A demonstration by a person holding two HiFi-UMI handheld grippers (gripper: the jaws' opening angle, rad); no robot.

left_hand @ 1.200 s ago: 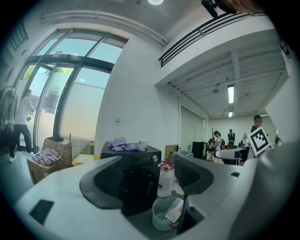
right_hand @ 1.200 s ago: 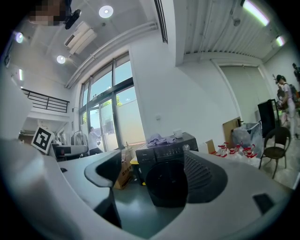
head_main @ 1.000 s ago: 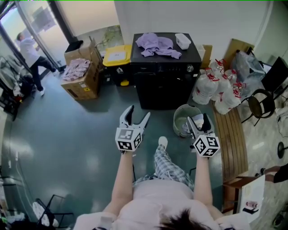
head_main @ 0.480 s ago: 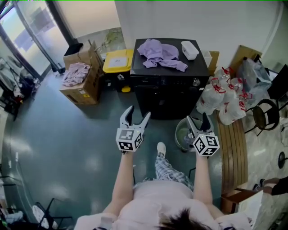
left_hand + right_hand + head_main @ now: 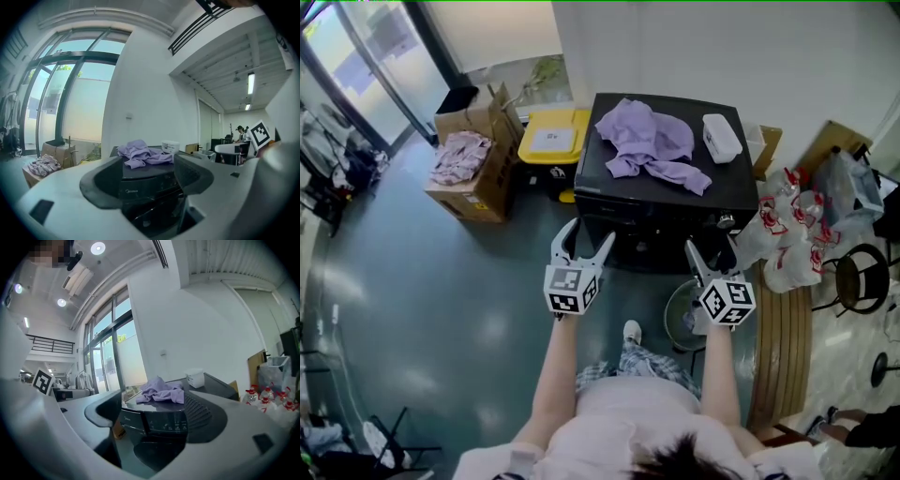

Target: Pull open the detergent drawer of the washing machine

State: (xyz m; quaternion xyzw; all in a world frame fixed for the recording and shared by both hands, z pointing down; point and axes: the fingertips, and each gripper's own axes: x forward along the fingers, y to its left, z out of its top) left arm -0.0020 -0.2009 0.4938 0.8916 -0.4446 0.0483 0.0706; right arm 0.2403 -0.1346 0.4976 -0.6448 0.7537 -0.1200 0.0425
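Glossy floor (image 5: 441,281) is stretching before a black washing machine (image 5: 656,220); left claw (image 5: 589,236) and right claw (image 5: 711,251) are hovering near its front, both released and grasping nothing.

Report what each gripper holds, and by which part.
Nothing is held. The left gripper and the right gripper both have their jaws apart and empty, short of the black box-shaped washing machine.

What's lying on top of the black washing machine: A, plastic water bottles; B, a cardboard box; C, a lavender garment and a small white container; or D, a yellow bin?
C: the head view shows a crumpled lavender garment and a small white container lying on the flat top of the washing machine, and nothing else is on it.
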